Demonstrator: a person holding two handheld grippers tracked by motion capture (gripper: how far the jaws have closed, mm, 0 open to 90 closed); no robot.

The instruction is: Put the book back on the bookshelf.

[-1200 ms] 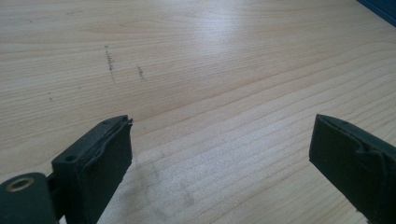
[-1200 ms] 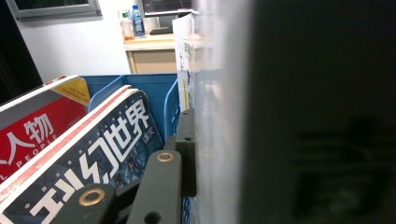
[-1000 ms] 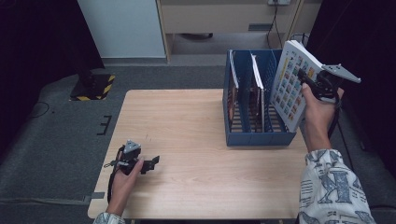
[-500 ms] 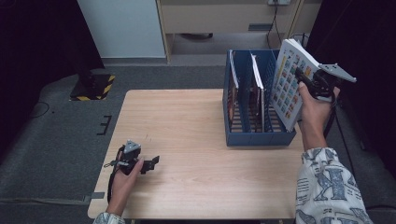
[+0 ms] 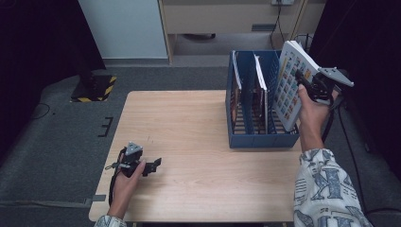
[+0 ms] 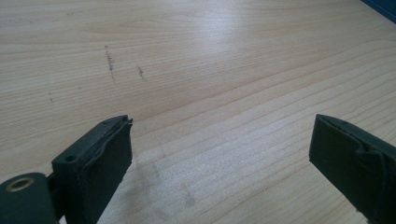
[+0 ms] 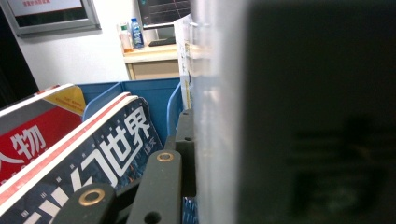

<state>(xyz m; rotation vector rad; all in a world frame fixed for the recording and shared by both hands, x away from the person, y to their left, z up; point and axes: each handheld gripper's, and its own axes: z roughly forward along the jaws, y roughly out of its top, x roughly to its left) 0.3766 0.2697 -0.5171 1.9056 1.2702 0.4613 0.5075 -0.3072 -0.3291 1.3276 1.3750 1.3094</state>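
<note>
The book is gripped upright by the right tongs, its long axis tilted, above the blue rack's 3 o'clock slot. The left tongs are held open, idle, at 7 o'clock on the counter.

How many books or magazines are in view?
3: two standing in the blue rack, left and middle; one in the right tool over its right slot. Others may be hidden.

The book's near cover is a close blur.
</note>
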